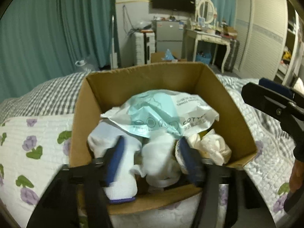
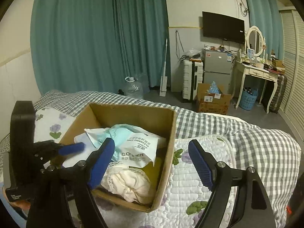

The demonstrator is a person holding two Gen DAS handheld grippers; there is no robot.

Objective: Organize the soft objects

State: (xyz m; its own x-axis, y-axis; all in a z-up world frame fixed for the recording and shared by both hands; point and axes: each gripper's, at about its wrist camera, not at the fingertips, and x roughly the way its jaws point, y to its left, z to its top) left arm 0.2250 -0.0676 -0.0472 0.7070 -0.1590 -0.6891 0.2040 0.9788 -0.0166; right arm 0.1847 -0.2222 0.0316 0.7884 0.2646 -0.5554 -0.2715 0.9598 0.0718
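**Cardboard box nearly full, left gripper over the socks**

Cardboard box (image 1: 235,117) sits on the flowered quilt (image 1: 34,133) on the bed. Inside: white socks (image 1: 121,163) at the near edge, a cotton-towel pack (image 1: 161,112) behind, a cream cloth bundle (image 1: 214,148) at the right corner. Left gripper (image 1: 150,157) has its jaws spread wide, the socks between them, nothing clamped. Right gripper (image 2: 150,163) is also spread and empty, one finger over the box, the other over the quilt outside.

Risks, my guess: one sock droops over the near wall and could slip out if nudged. Closing the left fingers may catch two socks together. The right inner finger could snag the box wall and drag the light box.
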